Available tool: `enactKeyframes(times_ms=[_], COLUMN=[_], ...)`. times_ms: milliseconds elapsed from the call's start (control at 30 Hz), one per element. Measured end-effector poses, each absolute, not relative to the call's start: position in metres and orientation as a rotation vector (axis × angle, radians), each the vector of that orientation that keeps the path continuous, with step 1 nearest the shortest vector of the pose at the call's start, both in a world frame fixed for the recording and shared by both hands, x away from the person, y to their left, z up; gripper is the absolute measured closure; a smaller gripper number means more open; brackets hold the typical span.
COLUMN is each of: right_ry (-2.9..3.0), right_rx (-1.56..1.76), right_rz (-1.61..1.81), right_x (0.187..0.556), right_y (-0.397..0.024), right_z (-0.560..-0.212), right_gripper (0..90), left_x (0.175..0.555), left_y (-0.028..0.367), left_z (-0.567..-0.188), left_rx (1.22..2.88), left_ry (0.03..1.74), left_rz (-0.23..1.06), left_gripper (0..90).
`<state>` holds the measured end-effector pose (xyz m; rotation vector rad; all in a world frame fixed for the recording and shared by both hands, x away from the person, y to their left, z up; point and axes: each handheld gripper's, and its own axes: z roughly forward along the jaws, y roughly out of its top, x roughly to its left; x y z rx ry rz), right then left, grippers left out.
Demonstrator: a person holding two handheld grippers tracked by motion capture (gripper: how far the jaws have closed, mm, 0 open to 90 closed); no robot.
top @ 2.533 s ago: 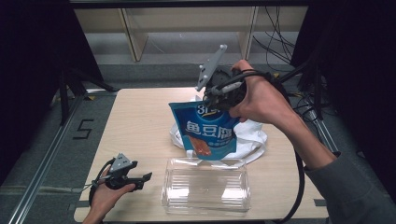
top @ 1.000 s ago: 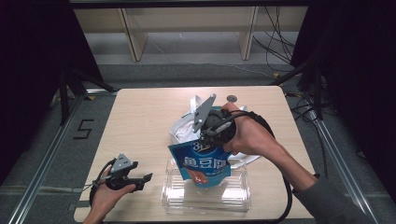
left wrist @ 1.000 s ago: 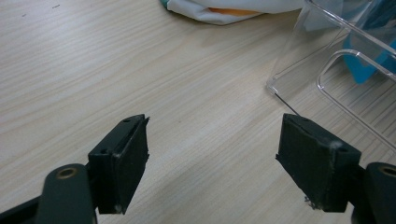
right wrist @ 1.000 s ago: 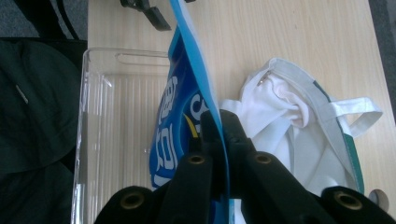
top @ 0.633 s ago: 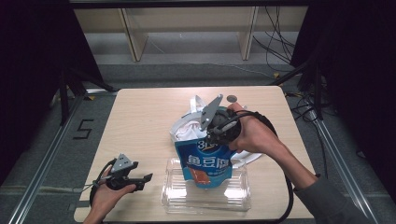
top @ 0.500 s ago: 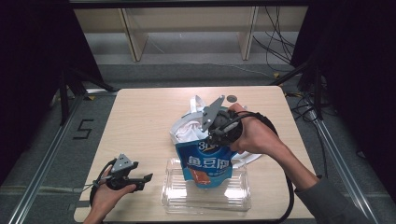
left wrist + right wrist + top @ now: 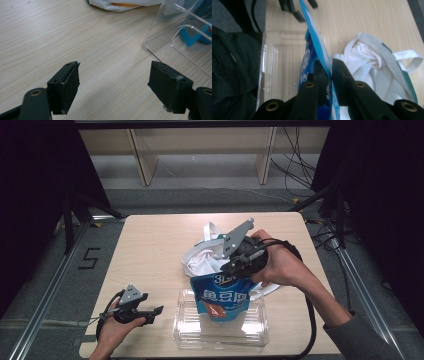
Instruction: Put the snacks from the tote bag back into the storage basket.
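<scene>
Gripping the top edge of a blue snack pouch (image 7: 221, 296), the right gripper (image 7: 239, 270), its jaws just easing apart, holds it in the clear tray (image 7: 220, 336), lower centre; the left gripper (image 7: 150, 312) rests wide apart, lower left.

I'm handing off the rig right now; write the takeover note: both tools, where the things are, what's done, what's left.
Right tool: jaws just been opening, the top edge of the blue printed snack pouch between them, pads apparently on it.
Left tool: open, holding nothing, over bare wooden table.
Pouch stands with its bottom in the clear plastic tray; white cloth tote bag lies behind.
Done: pouch brought to tray.
Left: finish release, withdraw.
</scene>
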<state>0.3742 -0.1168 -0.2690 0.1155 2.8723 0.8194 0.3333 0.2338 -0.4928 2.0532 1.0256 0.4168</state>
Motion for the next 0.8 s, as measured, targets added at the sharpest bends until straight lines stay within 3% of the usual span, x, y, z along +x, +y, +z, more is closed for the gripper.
enactKeyframes(times_ms=[333,800], right_ry=[2.718,2.601], right_rx=[0.156,0.405], right_rz=[1.055,1.140], right_x=[0.364,0.389], right_y=[-0.145,-0.192], right_z=[-0.243,-0.248], right_gripper=[77.1,76.0], left_x=[0.333,0.333], left_y=[0.233,0.233], left_z=[-0.494,-0.494], left_rx=[2.030,2.026], left_ry=[1.044,1.050], left_rz=[0.421,0.422], left_gripper=[23.7,23.6])
